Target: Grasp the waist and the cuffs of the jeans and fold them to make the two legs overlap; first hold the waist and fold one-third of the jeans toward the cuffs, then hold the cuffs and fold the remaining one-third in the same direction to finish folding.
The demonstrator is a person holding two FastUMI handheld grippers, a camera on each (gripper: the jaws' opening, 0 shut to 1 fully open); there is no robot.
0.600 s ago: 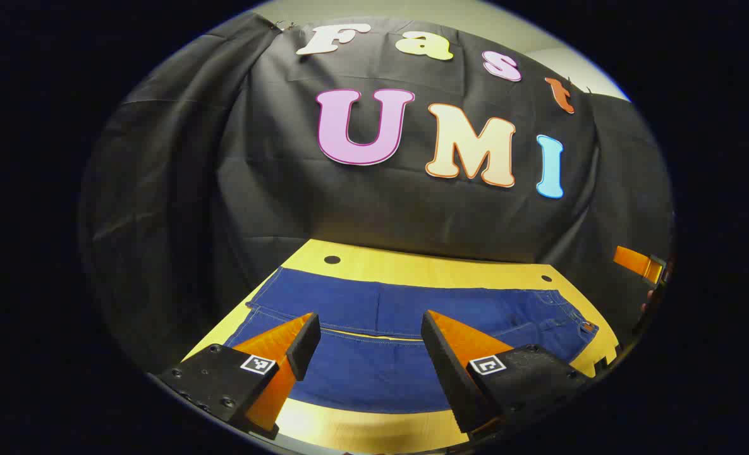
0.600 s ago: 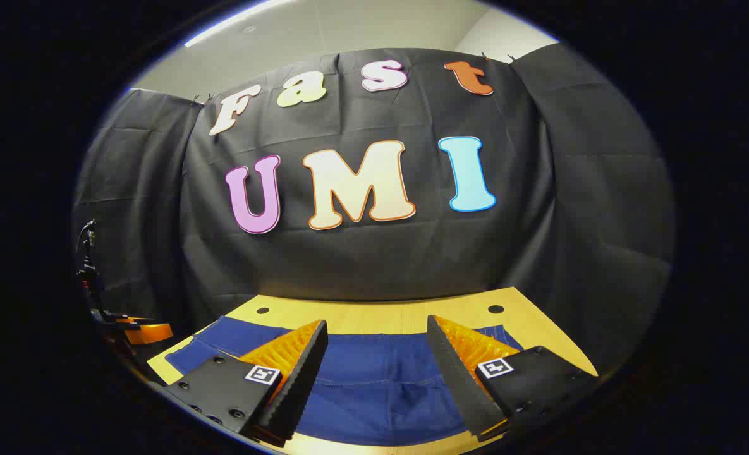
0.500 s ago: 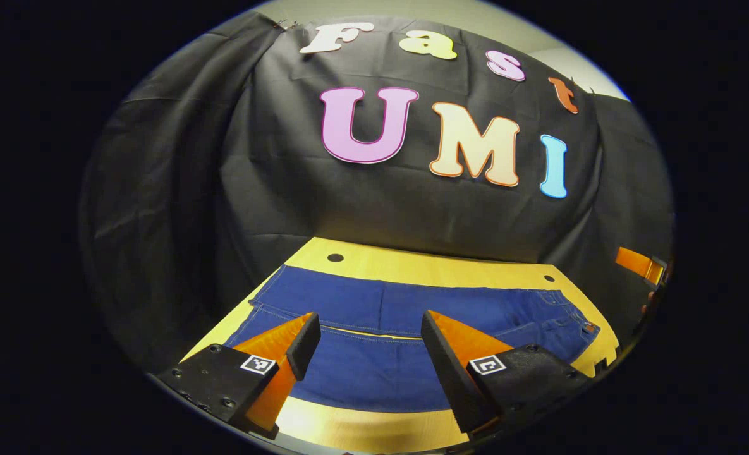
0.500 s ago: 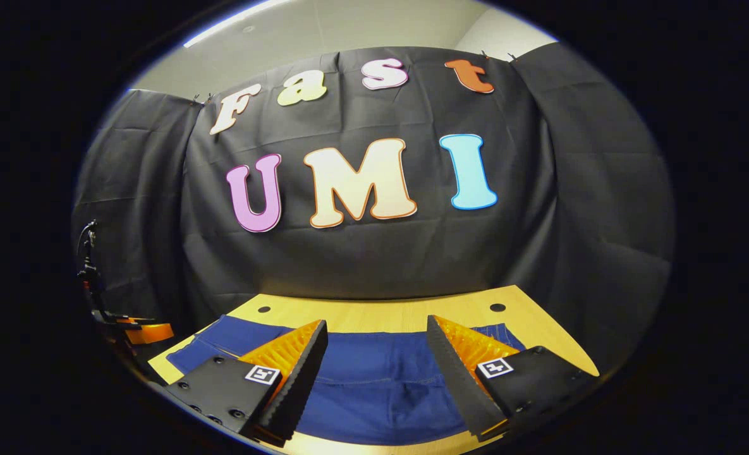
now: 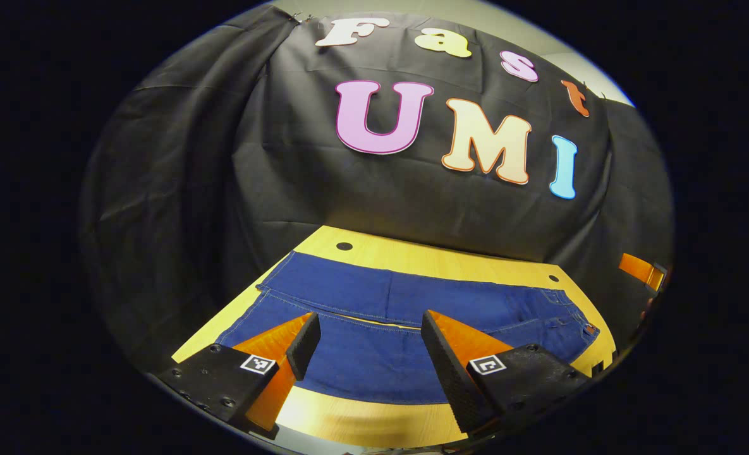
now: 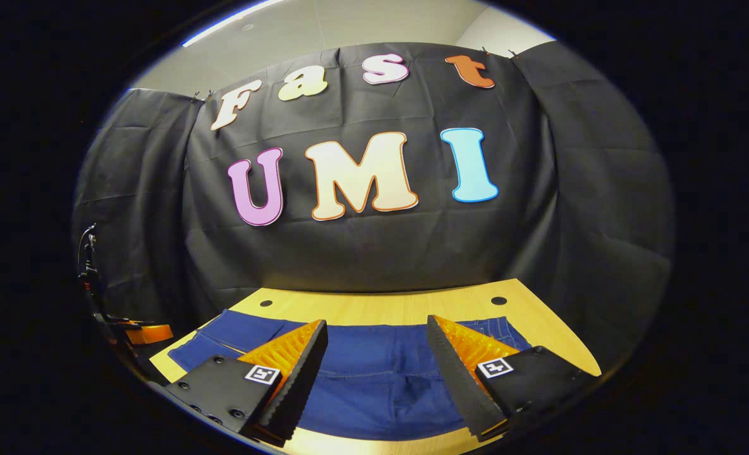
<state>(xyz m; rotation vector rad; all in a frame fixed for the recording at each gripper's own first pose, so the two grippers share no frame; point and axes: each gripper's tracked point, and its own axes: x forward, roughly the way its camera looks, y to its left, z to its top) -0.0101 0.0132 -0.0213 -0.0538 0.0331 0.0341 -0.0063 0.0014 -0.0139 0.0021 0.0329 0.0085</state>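
Note:
Dark blue jeans (image 5: 374, 303) lie flat across the yellow wooden table (image 5: 412, 256), both legs spread side by side. In the left gripper view the cuffs lie at the left and the waist (image 5: 573, 319) with its button at the right. My left gripper (image 5: 368, 316) hangs open above the near leg, holding nothing. In the right gripper view the jeans (image 6: 374, 379) run under my open right gripper (image 6: 377, 322), with the waist end (image 6: 494, 325) at the right. Neither gripper touches the cloth.
The table (image 6: 380, 303) has small round holes near its far corners, and the black cloth wall stands close behind it. The other gripper (image 5: 639, 268) shows at the far right of the left gripper view, and another (image 6: 150, 333) at the left edge of the right gripper view.
Both views have shifted a little: the table and jeans now sit slightly higher in each, and the left gripper view has swung left. Both grippers stay open.

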